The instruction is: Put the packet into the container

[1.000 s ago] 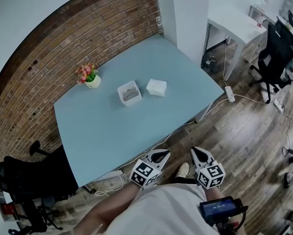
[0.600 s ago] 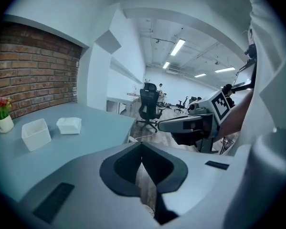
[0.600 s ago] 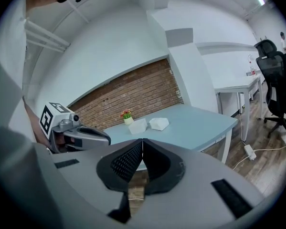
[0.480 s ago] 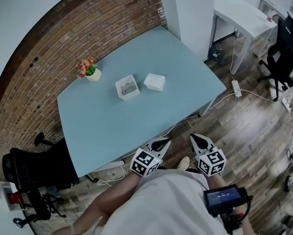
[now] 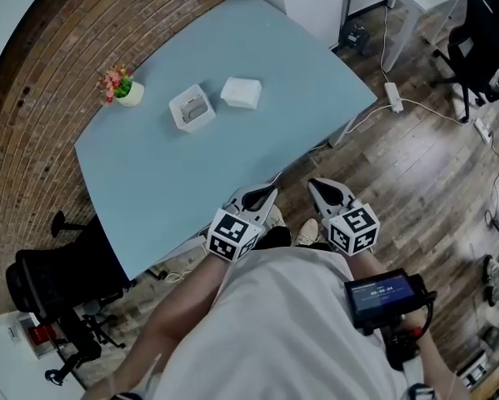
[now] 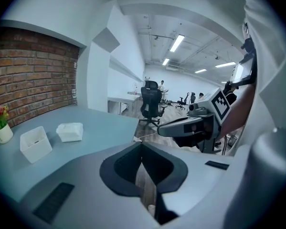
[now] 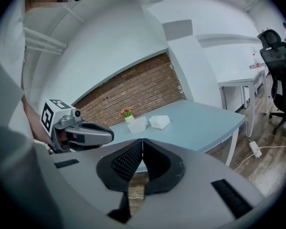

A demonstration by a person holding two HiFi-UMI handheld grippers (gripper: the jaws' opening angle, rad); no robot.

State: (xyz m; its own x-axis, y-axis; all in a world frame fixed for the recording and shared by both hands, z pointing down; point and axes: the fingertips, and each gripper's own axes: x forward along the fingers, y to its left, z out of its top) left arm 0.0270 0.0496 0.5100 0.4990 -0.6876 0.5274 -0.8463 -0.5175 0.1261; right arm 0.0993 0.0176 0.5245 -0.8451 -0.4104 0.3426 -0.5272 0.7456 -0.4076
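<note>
A white packet (image 5: 242, 92) lies on the pale blue table (image 5: 257, 144), just right of a small white open container (image 5: 192, 108). Both also show in the left gripper view, the packet (image 6: 70, 131) beside the container (image 6: 35, 143), and far off in the right gripper view as packet (image 7: 159, 122) and container (image 7: 138, 124). My left gripper (image 5: 261, 195) and right gripper (image 5: 319, 187) hover side by side off the table's near edge, close to my body. Both are shut with nothing between the jaws, well short of the packet.
A small pot of flowers (image 5: 119, 86) stands left of the container near the brick wall (image 5: 57, 65). A black office chair (image 5: 66, 290) sits at the table's near left corner. A power strip and cables (image 5: 392, 94) lie on the wooden floor to the right.
The view has shifted: the table and its objects slid up and left in the head view. Both grippers stayed shut and kept their place by my body.
</note>
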